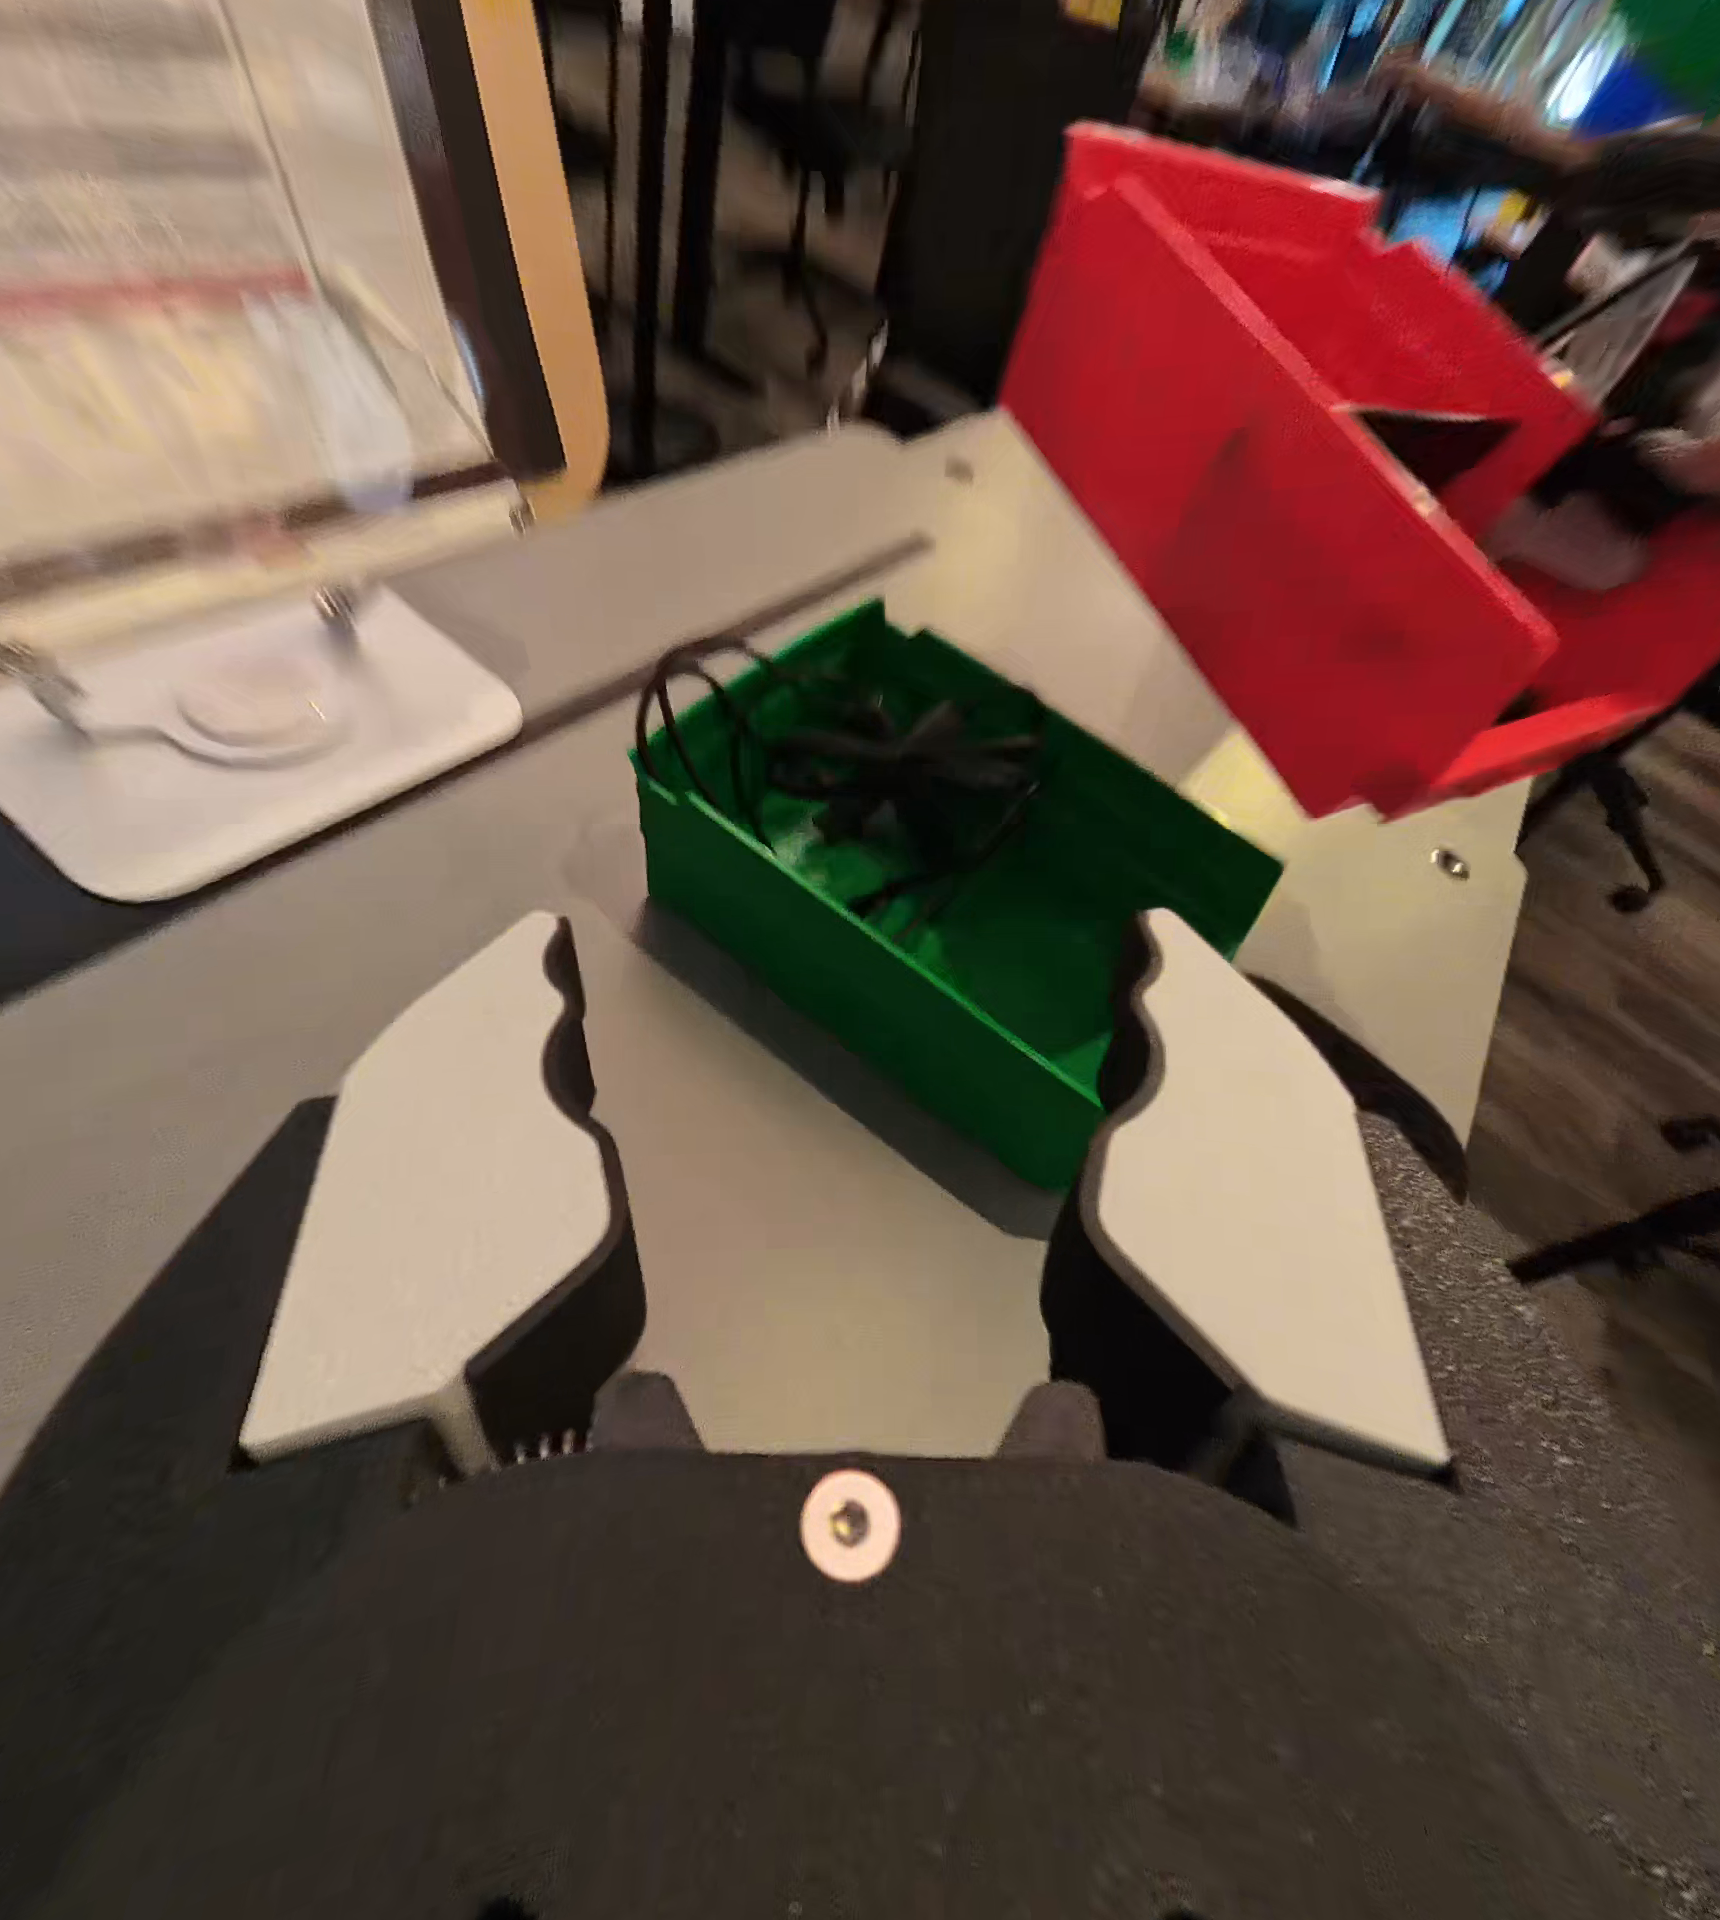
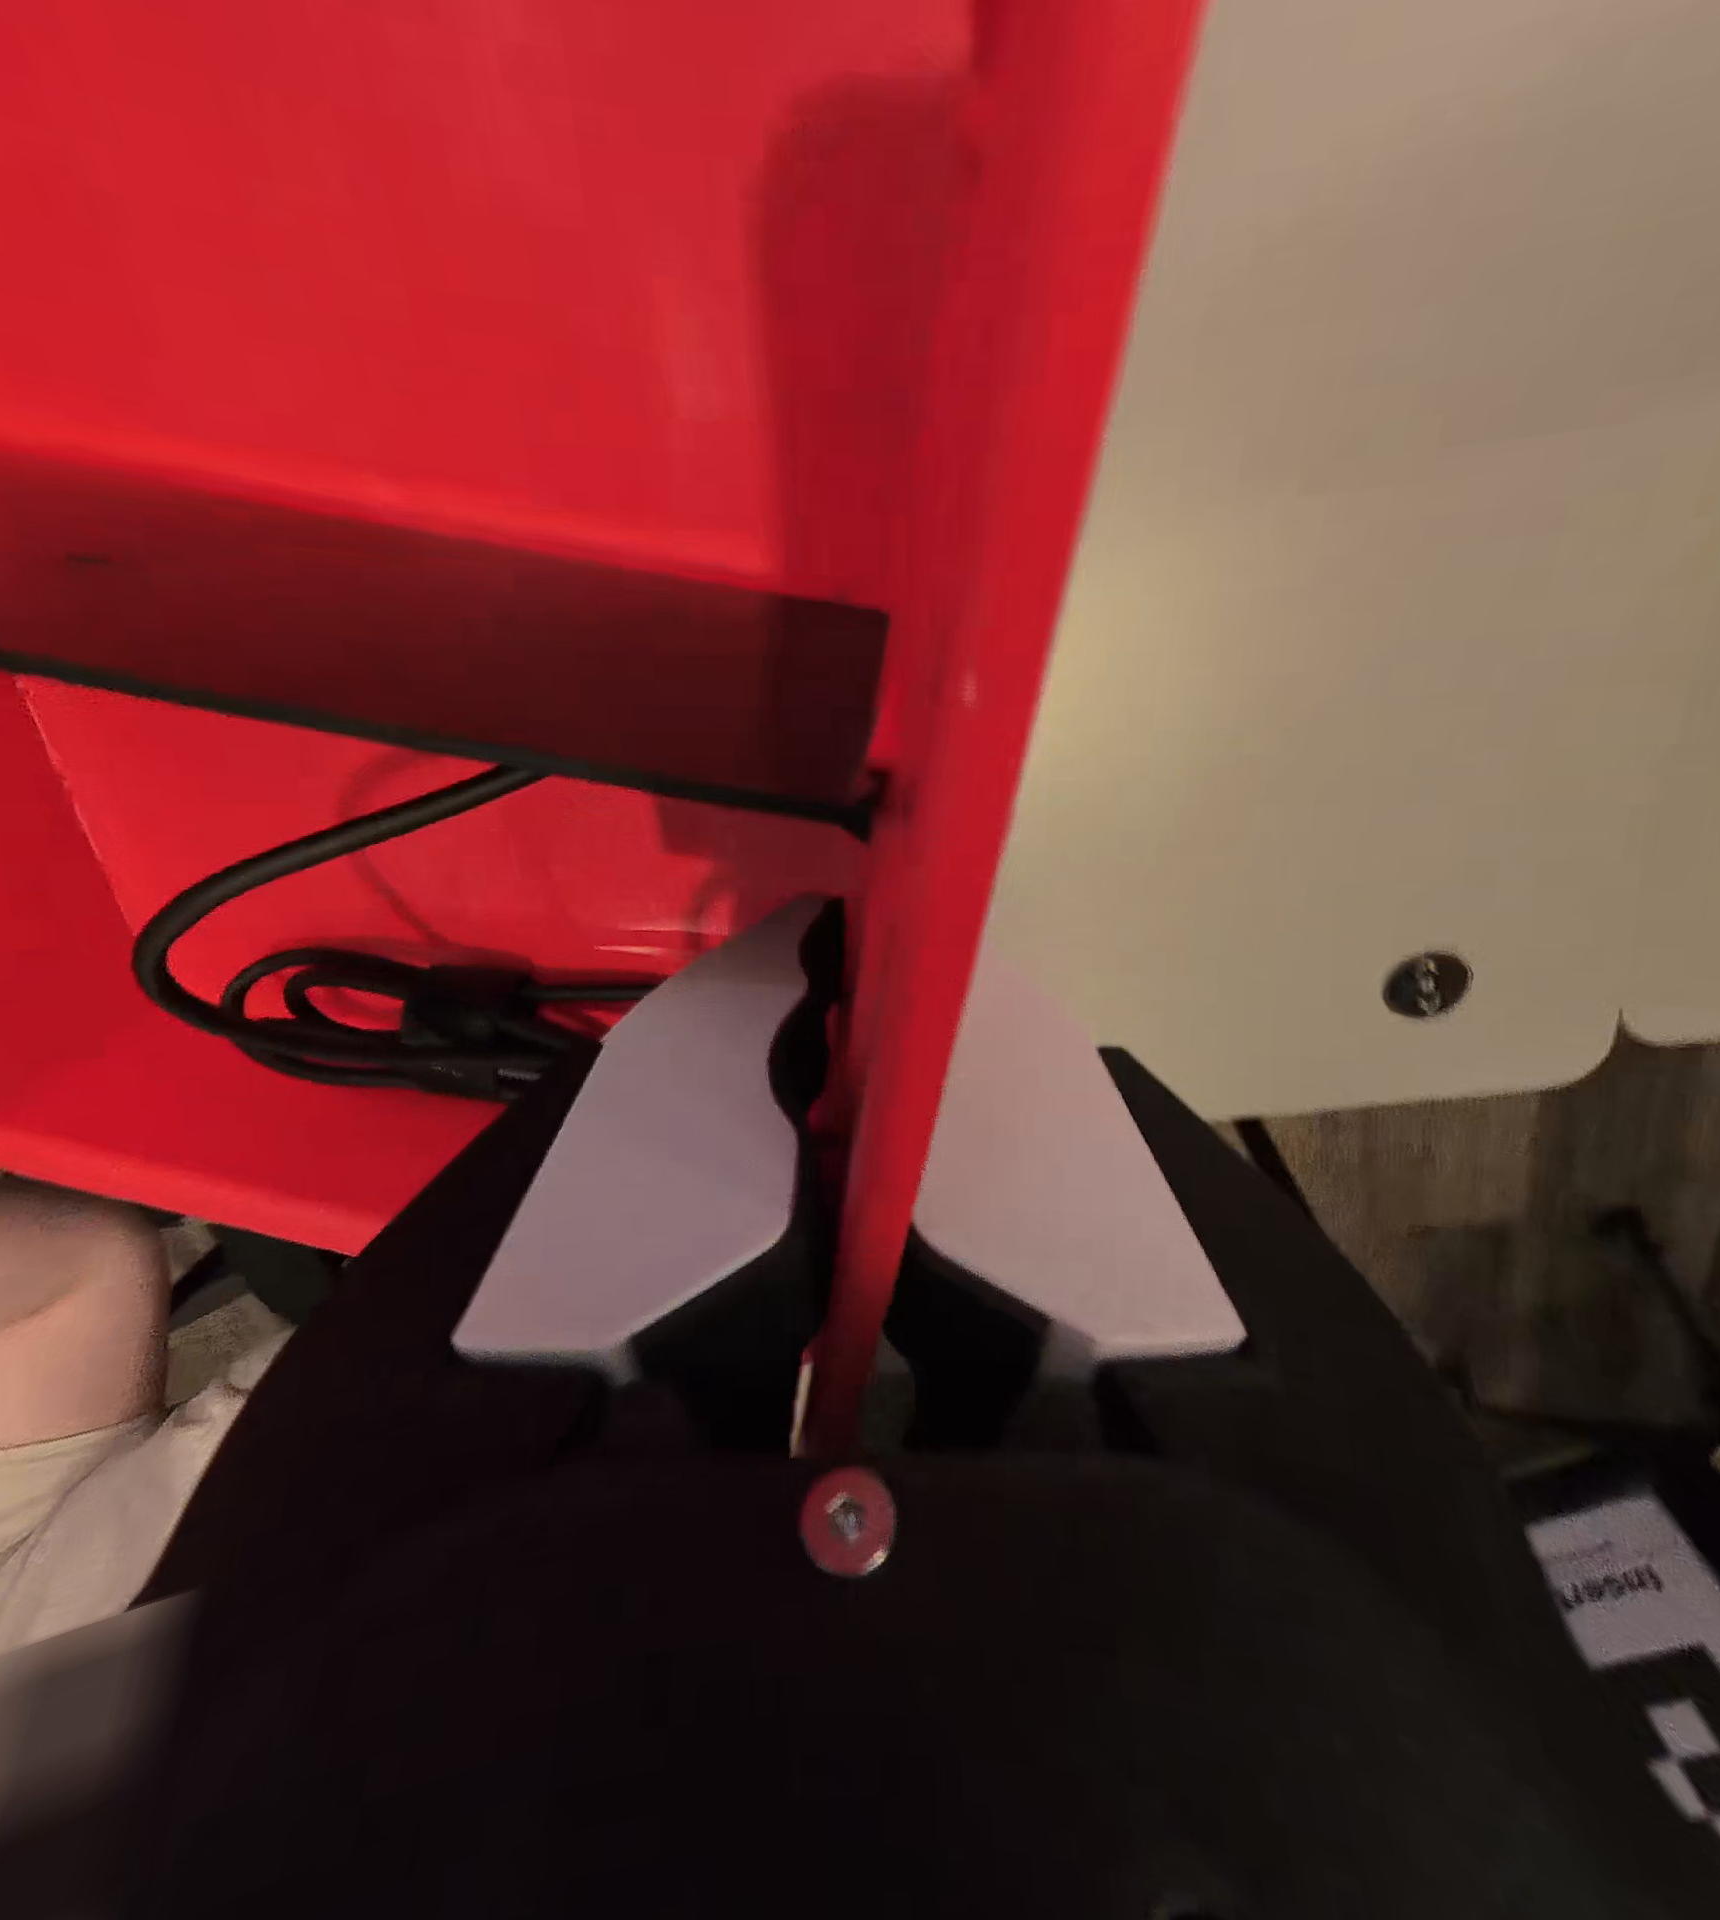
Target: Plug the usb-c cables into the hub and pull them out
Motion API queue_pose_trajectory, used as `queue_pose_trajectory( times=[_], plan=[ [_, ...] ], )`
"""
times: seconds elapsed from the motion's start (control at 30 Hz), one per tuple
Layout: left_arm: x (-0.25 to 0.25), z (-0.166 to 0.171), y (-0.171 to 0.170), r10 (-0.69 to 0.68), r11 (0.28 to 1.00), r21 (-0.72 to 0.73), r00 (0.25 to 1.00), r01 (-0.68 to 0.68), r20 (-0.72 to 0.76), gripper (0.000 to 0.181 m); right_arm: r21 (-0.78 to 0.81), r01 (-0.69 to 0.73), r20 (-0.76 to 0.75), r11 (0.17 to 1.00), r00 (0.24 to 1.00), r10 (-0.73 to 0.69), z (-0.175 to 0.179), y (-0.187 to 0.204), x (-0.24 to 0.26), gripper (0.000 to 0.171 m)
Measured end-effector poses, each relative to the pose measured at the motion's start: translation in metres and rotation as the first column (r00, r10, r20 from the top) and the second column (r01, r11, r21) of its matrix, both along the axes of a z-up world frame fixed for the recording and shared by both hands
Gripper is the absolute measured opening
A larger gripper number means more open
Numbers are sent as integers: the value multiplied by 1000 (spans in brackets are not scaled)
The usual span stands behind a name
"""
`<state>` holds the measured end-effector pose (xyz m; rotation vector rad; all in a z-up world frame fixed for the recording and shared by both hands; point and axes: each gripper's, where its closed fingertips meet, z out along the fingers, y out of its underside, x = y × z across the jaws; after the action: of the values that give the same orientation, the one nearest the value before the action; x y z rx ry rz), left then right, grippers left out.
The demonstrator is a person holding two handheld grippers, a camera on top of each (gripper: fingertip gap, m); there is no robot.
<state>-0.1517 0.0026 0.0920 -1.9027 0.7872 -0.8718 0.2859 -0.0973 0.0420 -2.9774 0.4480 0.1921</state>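
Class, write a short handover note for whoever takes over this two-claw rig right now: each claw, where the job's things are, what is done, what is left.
Left claw: open, empty, above the grey table, pointing at the green bin.
Right claw: shut on a wall of the red bin, holding it lifted and tilted above the table's far right end.
Cables: a black tangle lies in the green bin; another coiled black cable lies inside the red bin.
Hub: I cannot pick it out for certain.
Done: no plugging visible.
Left: likely set the red bin down, then plug the cables into the hub and pull them out.

Indoor light, wide-angle warp — heavy motion blur throughout.
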Motion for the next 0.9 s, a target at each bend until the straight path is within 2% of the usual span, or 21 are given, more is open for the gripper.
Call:
queue_pose_trajectory(
  times=[0.1, 0.27, 0.33, 0.43, 0.47, 0.5, 0.57, 0.6, 0.67, 0.7, 0.77, 0.9],
  plan=[
    [49, -53, 25, -80, 987, -146, 996, 72, -50, 91, -92, 93, -29, 991, 995, -97, -43, -40, 44, 7],
    [112, -115, 27, -169, 935, -326, 984, 140, -61, 87, -150, 228, -52, 962, 970, -238, -111, -84, 95, 6],
    [122, -141, 26, -180, 939, -326, 965, 111, -191, 88, -163, 223, -48, 961, 971, -233, -129, -95, 105, 7],
    [123, -174, 23, -183, 951, -305, 898, 59, -399, 92, -195, 177, -68, 965, 979, -194, -145, -104, 108, 6],
    [125, -180, 17, -217, 938, -339, 882, 70, -418, 96, -202, 158, -69, 967, 982, -175, -149, -105, 107, 6],
    [126, -182, 10, -247, 921, -382, 876, 79, -414, 87, -206, 140, -62, 968, 986, -155, -152, -105, 108, 6],
    [116, -183, 2, -282, 895, -442, 852, 68, -441, 57, -199, 114, -46, 973, 991, -126, -158, -102, 108, 6],
    [109, -182, 3, -283, 898, -436, 836, 59, -471, 51, -189, 103, -41, 977, 993, -113, -159, -99, 107, 6],
    [94, -177, 5, -288, 905, -422, 809, 54, -513, 23, -180, 80, -31, 980, 996, -87, -161, -92, 103, 7],
    [84, -176, 7, -287, 903, -428, 802, 43, -524, 16, -175, 71, -23, 982, 997, -77, -162, -88, 101, 7],
    [61, -176, 17, -266, 887, -461, 813, -4, -519, 12, -170, 41, 4, 984, 999, -41, -163, -78, 95, 7],
    [12, -174, 41, -199, 815, -574, 892, -79, -406, 10, -165, -13, 33, 986, 999, 19, -165, -51, 75, 8]
  ],
)
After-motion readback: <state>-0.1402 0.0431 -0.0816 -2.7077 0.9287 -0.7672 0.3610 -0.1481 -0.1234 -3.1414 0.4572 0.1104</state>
